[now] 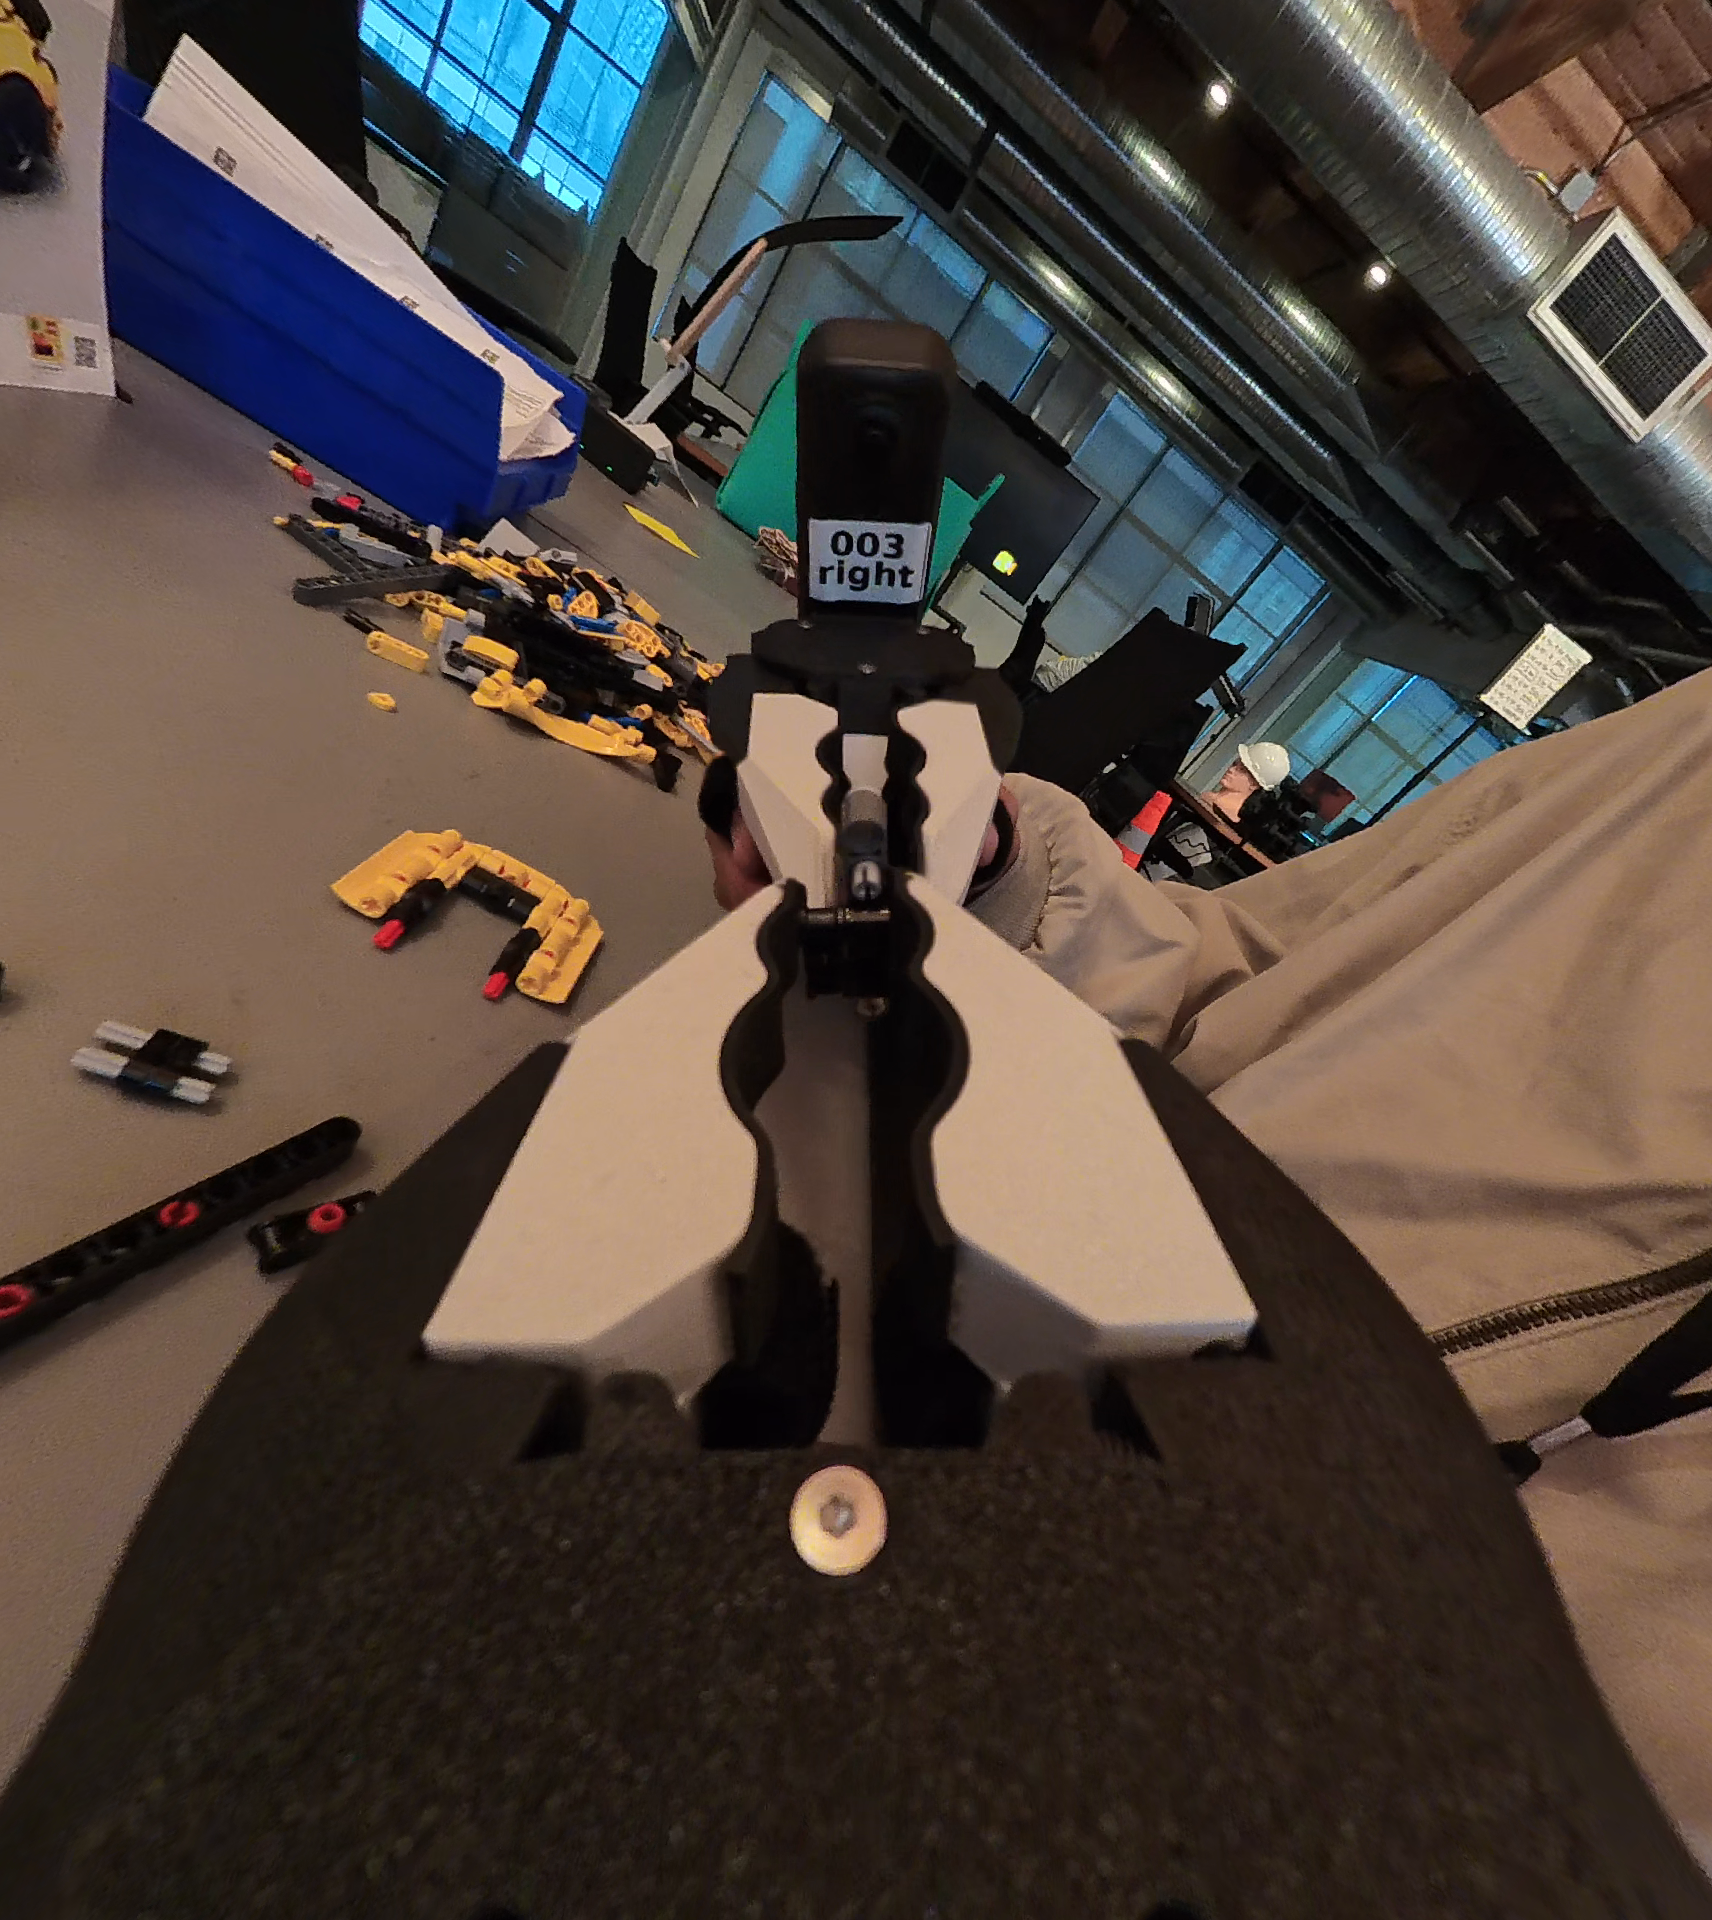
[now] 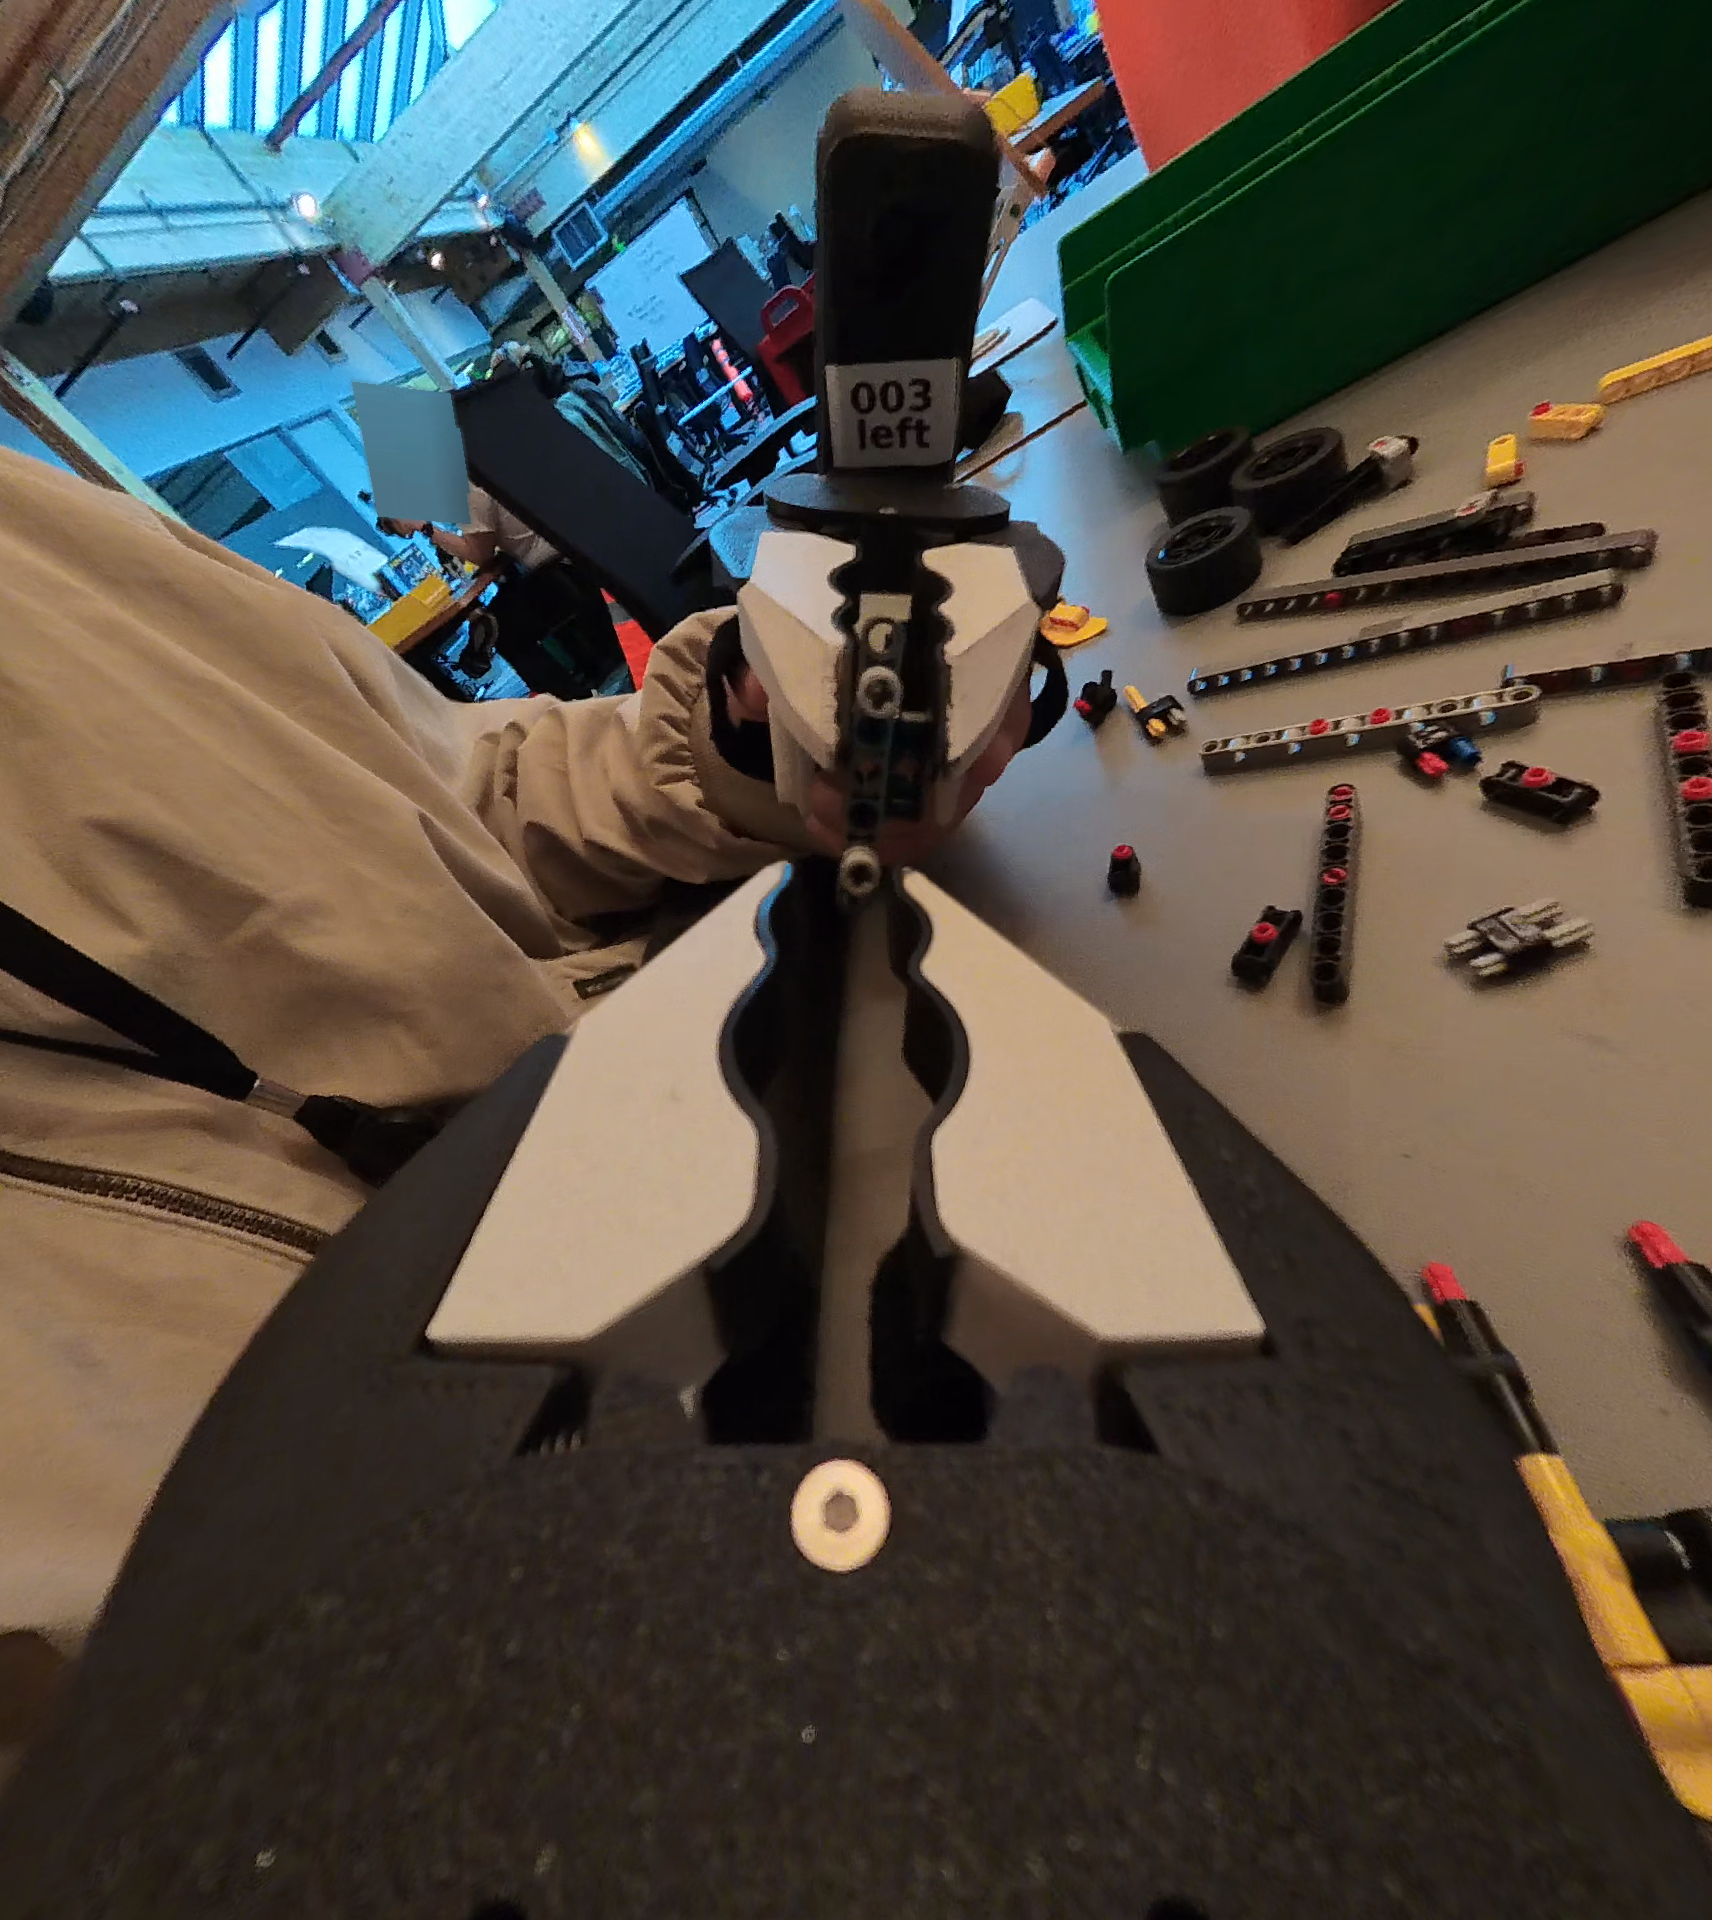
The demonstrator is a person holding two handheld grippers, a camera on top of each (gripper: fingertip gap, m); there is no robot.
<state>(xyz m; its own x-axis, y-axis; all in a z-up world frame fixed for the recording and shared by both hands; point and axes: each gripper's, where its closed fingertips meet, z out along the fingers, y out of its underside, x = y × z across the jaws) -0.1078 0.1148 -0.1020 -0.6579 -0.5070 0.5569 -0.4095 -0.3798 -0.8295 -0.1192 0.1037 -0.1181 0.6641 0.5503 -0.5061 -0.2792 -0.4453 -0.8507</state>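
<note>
Left wrist view shows the left gripper (image 1: 847, 914), its white wedge fingers with black wavy pads drawn narrow, pinching a small black connector piece with a cross pin (image 1: 844, 940) at the very tips. Facing it tip to tip is the right gripper (image 1: 860, 831), also drawn narrow, clamping a short grey round pin (image 2: 857, 868) that seems to belong to the same small assembly. In the right wrist view a thin black holed beam with blue studs (image 2: 878, 727) sits between the left fingers, so both tools appear joined through one little part held above the grey tabletop (image 1: 208, 810).

Both grips look shallow, right at the fingertips, so a slight twist or uneven push could probably lever the piece out or snap the joint apart. A dropped piece could roll among the loose parts below: the yellow U-shaped brick frame with red-tipped pegs (image 1: 473, 914), the long black beam with red bushings (image 1: 125, 1247), and the mixed yellow-and-black brick pile (image 1: 530, 644) near the blue plastic bin (image 1: 312, 343). The beige jacket sleeve (image 1: 1454, 935) hangs close.
</note>
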